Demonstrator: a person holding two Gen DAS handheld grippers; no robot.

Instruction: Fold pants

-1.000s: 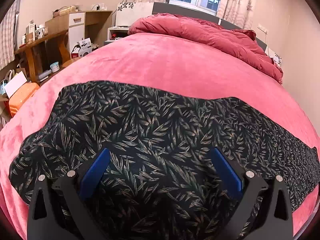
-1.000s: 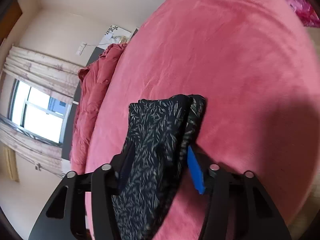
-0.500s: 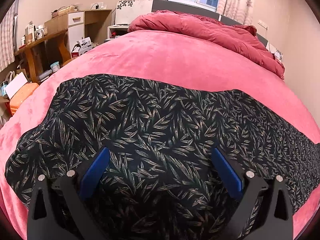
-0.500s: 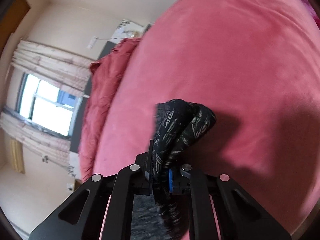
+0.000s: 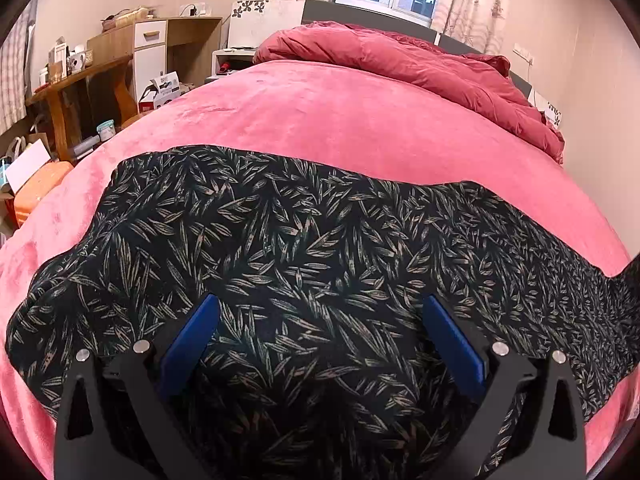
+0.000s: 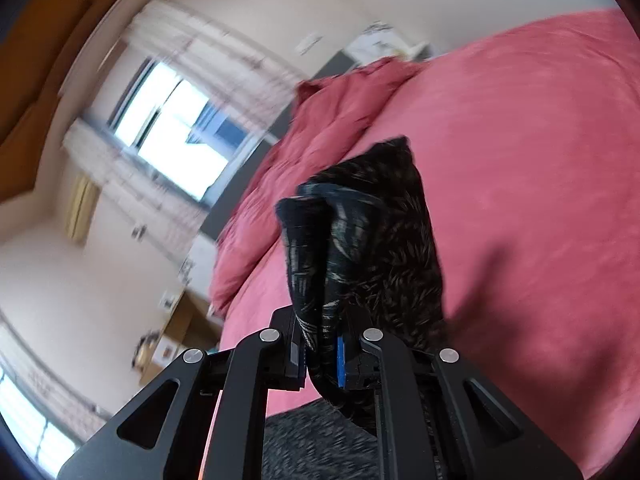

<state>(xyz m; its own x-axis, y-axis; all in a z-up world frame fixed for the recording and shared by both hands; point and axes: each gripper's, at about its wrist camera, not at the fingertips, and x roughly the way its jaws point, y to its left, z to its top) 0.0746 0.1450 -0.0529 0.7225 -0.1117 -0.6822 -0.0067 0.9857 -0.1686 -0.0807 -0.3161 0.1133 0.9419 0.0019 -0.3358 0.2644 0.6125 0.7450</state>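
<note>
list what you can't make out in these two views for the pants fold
- Pants, left wrist view: the near edge is cut off by the frame and hidden behind the left gripper; whether its fingers touch the cloth is unclear.
- Pants, right wrist view: the hem end is bunched in the right gripper, so its layers are unreadable.
- Window, right wrist view: motion-blurred.
</note>
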